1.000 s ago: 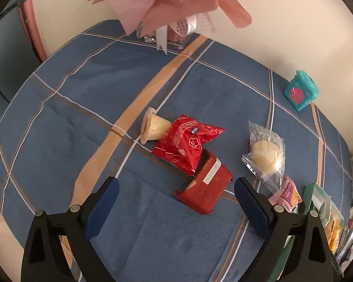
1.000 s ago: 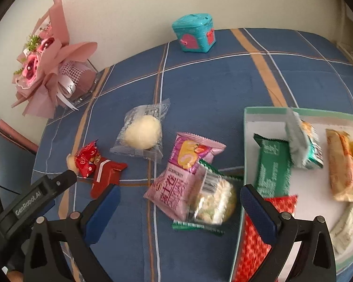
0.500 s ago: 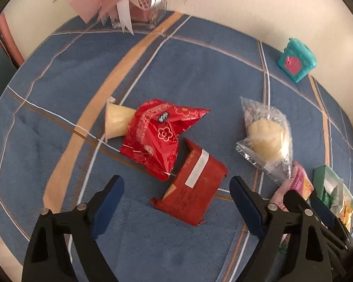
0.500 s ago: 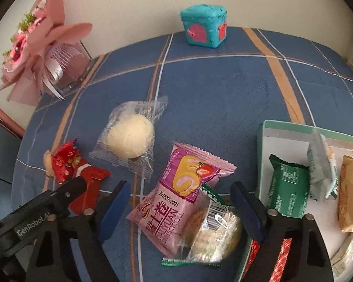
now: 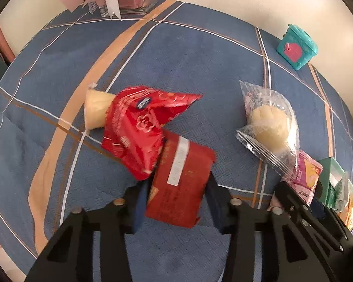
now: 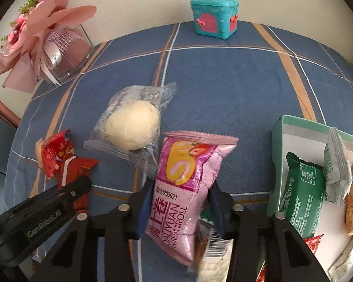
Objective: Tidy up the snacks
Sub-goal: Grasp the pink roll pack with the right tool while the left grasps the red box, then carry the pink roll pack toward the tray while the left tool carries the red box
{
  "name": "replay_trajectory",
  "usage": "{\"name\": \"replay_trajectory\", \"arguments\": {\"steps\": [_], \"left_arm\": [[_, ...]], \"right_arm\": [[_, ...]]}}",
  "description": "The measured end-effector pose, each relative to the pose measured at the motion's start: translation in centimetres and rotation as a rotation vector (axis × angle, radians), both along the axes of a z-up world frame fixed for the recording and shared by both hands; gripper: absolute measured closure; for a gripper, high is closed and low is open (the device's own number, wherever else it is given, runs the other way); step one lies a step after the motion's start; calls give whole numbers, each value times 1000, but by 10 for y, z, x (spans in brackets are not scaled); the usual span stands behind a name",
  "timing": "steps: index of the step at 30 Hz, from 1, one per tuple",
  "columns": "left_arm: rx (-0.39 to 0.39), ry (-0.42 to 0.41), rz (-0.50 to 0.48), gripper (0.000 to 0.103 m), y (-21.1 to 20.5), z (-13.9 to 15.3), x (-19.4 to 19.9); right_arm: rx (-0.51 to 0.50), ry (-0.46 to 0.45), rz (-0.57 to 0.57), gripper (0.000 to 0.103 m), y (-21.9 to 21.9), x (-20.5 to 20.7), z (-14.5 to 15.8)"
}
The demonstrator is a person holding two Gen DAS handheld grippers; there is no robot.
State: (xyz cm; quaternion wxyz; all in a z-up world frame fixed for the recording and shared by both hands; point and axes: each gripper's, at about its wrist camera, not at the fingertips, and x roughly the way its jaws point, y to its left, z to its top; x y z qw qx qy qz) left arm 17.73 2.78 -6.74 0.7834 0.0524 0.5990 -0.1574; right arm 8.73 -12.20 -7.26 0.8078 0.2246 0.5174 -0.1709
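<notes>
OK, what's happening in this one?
A person with a gripper in each hand is sorting snacks on a blue plaid tablecloth. The left gripper is shut on a dark red snack packet; the right gripper is shut on a pink Swiss roll packet. A green-walled tray at right holds several snacks. A clear-wrapped round pastry and a bright red packet lie loose.

Cream wall point(image 6: 141, 4) behind; blue plaid tablecloth point(image 6: 223, 82) w/ tan stripes; soft daylight.

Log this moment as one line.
left gripper: shut on red packet | right gripper: shut on pink roll packet | tray: partly filled
</notes>
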Motion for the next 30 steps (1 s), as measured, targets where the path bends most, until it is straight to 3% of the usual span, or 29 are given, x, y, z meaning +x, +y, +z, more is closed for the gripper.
{"name": "replay_trajectory", "arguments": {"steps": [16,30], "left_arm": [[-93,-114,-12,62,8,68,-23],[-145,-158,-37,62,9,98,-55]], "right_arm": [[-5,-104,-19,63,4,-27,70],[-12,-126,-49,62,2,-64,94]]}}
